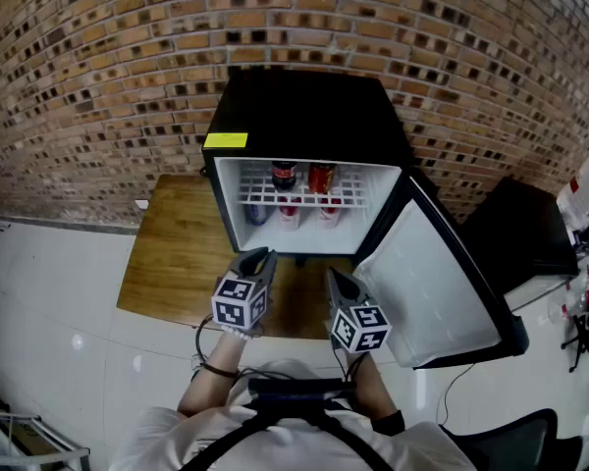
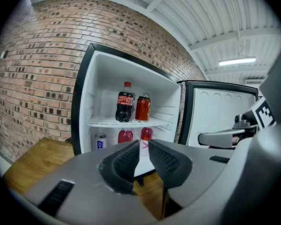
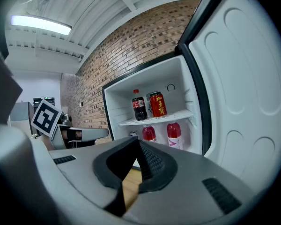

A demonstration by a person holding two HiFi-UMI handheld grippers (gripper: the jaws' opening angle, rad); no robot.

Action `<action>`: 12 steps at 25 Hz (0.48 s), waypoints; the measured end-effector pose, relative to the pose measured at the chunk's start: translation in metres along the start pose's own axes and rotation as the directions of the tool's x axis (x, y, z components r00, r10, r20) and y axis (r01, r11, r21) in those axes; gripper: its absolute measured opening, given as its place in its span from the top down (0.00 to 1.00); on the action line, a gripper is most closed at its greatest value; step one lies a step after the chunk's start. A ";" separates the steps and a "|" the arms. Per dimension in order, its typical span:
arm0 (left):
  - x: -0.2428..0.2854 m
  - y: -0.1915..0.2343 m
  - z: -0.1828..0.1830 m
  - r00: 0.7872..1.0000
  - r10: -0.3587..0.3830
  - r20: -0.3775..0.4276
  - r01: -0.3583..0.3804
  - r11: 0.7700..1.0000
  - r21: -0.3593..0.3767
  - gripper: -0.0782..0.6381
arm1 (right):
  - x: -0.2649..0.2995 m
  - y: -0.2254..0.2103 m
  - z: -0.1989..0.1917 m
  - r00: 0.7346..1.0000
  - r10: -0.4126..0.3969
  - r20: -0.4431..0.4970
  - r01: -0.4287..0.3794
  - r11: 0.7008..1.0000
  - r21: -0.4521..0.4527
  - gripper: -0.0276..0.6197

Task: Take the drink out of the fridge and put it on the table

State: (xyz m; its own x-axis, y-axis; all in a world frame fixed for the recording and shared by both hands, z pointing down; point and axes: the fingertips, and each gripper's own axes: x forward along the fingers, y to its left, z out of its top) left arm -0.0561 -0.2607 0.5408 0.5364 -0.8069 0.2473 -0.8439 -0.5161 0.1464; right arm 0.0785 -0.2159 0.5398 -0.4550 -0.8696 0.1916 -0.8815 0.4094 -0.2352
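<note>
Hovering before a wooden table (image 1: 177,253) and brick wall (image 1: 98,86), left gripper (image 1: 264,256) and right gripper (image 1: 332,274) have jaws together.

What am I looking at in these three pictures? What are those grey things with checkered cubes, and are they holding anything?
No robot here: a person holds a hand tool in each hand. The head view looks down from a camera on the person's head at the left tongs and right tongs. The two gripper views come from cameras riding on each tool. Both tongs are shut and empty. A black fridge stands on a wooden table, door open. Inside: a cola bottle and red can on the upper shelf, two red bottles and a small can below.
</note>
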 end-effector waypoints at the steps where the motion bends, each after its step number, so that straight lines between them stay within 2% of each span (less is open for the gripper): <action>1: 0.005 0.001 0.006 1.000 -0.002 0.003 0.002 1.000 0.002 0.76 | 0.000 -0.001 0.001 1.000 -0.002 0.002 0.002 1.000 0.000 0.93; 7: 0.043 0.011 0.056 0.999 0.010 0.038 -0.012 0.999 0.050 0.40 | -0.004 -0.003 0.005 1.000 -0.009 0.012 0.009 1.000 -0.002 0.93; 12: 0.080 0.023 0.097 0.998 0.039 0.058 -0.045 0.994 0.099 0.30 | -0.009 -0.007 0.008 1.000 -0.024 0.021 0.024 1.000 -0.002 0.93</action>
State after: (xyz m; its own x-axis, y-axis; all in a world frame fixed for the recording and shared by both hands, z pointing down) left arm -0.0322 -0.3651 0.4708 0.5028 -0.8418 0.1964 -0.8619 -0.5056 0.0393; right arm 0.0896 -0.2130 0.5317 -0.4314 -0.8846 0.1769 -0.8922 0.3892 -0.2291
